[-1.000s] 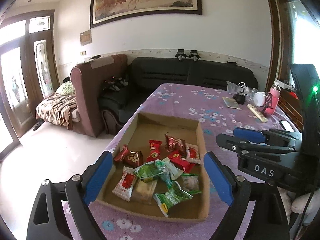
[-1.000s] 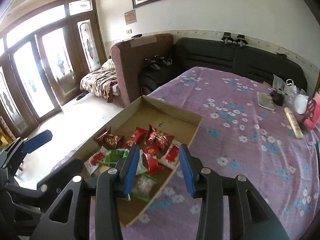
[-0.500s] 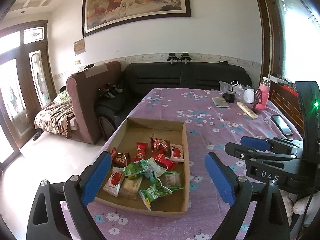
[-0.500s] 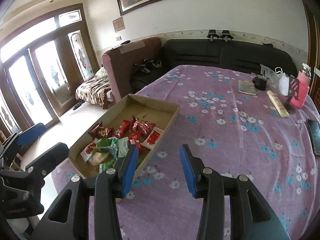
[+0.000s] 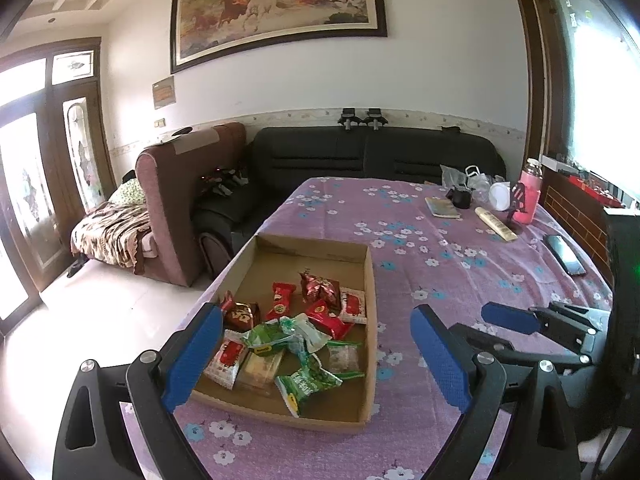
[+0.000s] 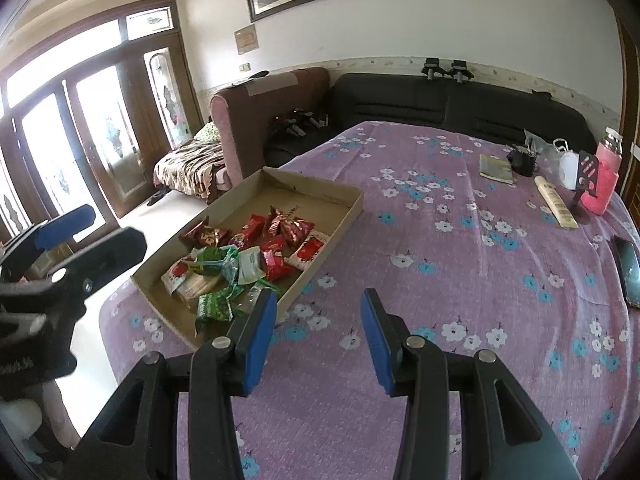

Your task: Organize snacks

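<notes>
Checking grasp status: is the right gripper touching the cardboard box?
Apart. The right wrist view shows the open right gripper over bare tablecloth, beside the cardboard box.

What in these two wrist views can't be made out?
- Snack wrappers in the cardboard box: print too small, both views.
- Lowest packets: overlapped by others.
- Box's near left corner: behind the left gripper finger, left view.
- Phone: cut by the right view's edge.

Matt brown cardboard tray (image 5: 370, 276), rough at the edges; glossy crinkled foil and plastic snack packets (image 5: 294, 332) catching the light; soft woven floral tablecloth (image 6: 460, 280); textured blue pads (image 5: 438, 356) on matt black plastic fingers; shiny metal pins (image 6: 414, 341).
</notes>
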Demonstrator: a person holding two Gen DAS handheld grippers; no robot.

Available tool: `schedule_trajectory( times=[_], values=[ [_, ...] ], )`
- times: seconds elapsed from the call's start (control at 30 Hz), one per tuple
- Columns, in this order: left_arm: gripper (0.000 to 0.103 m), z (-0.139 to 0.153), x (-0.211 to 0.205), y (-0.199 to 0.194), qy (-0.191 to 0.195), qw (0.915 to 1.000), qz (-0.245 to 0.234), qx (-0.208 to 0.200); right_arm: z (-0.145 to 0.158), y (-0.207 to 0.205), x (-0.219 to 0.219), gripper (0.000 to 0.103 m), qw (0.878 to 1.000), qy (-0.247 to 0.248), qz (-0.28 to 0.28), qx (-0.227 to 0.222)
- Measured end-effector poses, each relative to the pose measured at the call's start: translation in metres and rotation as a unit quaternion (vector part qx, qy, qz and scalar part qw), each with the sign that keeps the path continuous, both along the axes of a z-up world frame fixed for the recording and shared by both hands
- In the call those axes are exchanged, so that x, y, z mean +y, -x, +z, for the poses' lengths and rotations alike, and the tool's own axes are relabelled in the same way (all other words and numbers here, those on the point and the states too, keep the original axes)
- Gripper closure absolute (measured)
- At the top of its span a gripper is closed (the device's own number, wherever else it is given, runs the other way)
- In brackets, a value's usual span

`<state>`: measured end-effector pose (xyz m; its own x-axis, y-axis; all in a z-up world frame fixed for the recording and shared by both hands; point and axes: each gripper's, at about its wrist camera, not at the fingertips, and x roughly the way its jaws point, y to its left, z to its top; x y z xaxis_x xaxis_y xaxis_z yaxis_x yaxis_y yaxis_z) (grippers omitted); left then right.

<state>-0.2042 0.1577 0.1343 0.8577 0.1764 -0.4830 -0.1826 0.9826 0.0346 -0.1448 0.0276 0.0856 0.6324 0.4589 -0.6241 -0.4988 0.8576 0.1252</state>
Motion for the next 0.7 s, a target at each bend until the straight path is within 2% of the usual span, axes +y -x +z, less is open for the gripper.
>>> schedule_trajectory(
  times=[0.53,0.6,0.7],
  values=[
    [0.005,0.005,0.029,0.015,0.034,0.995,0.042,-0.083,-0.016,0.002,0.031,0.057,0.999,0.004,0.032,0.016],
    [0.005,0.006,0.031,0.019,0.032,0.993,0.052,-0.101,-0.02,-0.001,0.034,0.057,0.999,0.004,0.035,0.022],
    [0.0,0.01,0.033,0.032,0.011,0.9854,0.088,-0.145,-0.026,-0.003,0.039,0.057,0.999,0.004,0.039,0.03]
  ],
)
